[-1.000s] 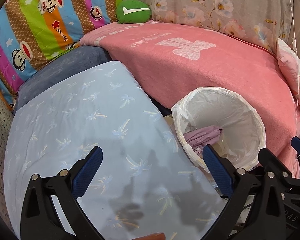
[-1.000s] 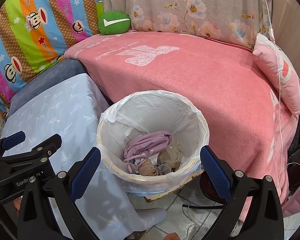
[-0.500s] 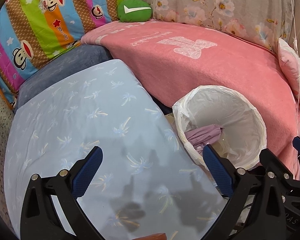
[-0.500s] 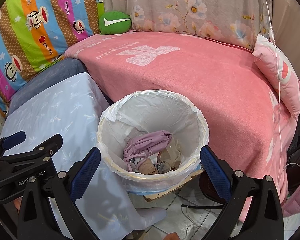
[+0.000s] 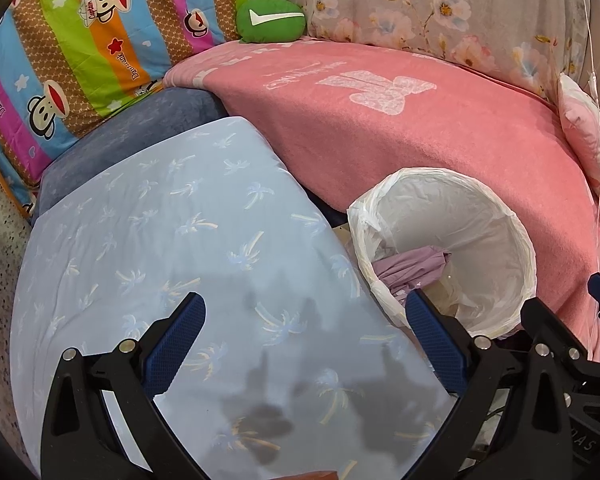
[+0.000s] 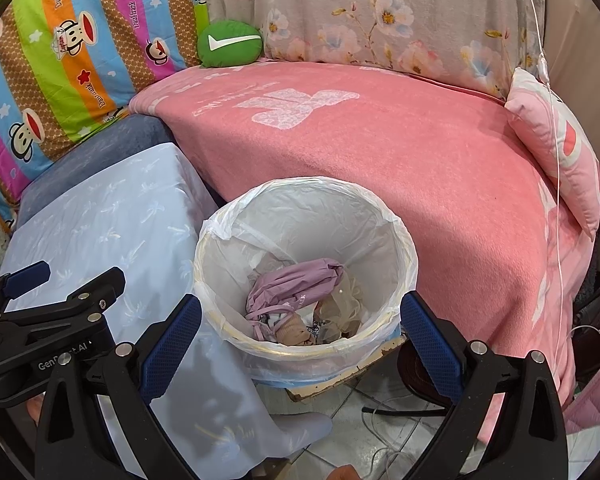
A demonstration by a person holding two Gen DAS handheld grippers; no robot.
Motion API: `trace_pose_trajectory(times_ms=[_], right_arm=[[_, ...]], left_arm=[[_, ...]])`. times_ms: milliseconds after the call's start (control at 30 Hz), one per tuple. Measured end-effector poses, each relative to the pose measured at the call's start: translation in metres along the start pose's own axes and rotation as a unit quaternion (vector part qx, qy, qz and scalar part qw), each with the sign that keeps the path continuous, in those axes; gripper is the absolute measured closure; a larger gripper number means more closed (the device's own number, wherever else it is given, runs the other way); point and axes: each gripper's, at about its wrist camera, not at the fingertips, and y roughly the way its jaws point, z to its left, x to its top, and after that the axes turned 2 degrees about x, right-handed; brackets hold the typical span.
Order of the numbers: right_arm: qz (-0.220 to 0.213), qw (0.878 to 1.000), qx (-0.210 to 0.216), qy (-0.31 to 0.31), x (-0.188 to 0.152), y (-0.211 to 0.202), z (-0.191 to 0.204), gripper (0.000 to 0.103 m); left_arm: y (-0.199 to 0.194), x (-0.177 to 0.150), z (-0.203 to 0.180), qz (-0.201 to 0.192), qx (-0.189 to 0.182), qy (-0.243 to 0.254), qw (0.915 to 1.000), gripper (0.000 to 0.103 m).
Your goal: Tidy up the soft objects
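Two big spreads first, pink blanket (image 6: 380,152) beside pale blue cloth (image 5: 172,248), then white lined bin (image 6: 404,240) between them holding a crumpled lilac garment (image 6: 296,284), left gripper (image 5: 304,332) and right gripper (image 6: 300,328) both spread apart, empty, green cushion (image 6: 230,44) farthest back.

Black gripper (image 6: 300,332) frames, silver screws, blue ribbed jaws

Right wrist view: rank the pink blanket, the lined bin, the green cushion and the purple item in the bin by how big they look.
1. pink blanket, by far the largest.
2. lined bin; it sits nearer the camera, so its true size is unsure.
3 and 4. green cushion and purple item look about alike; the cushion is farther off, so no ranking.
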Motion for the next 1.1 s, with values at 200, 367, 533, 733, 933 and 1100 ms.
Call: trace_pose_trajectory(times_ms=[200,367,533,733,933,1100], right_arm=[[-0.001,1.000,0.000,0.002,-0.0016,-0.0007,-0.0014,0.006],[-0.001,1.000,-0.001,0.003,-0.0022,-0.0012,-0.0031,0.006],[-0.001,1.000,-0.001,0.003,-0.0021,-0.0010,-0.0035,0.006],[-0.001,1.000,-0.001,0.003,-0.0023,-0.0011,-0.0044,0.006],[-0.002,1.000,-0.001,0.002,-0.0023,-0.0012,-0.0043,0.006],[-0.001,1.000,-0.001,0.003,-0.0020,-0.0010,-0.0033,0.006]], left_arm=[[-0.0002,-0.0003,0.0003,-0.001,0.001,0.000,1.0000,0.007],[-0.0014,-0.0007,-0.0004,-0.003,0.003,0.000,1.0000,0.007],[-0.0025,-0.0006,-0.0018,-0.003,0.006,0.001,1.0000,0.007],[-0.0025,-0.0007,-0.0022,-0.003,0.006,0.002,1.0000,0.007],[-0.0025,-0.0007,-0.0024,-0.004,0.006,0.002,1.0000,0.007],[-0.0028,-0.0009,-0.0023,-0.003,0.006,0.002,1.0000,0.007]])
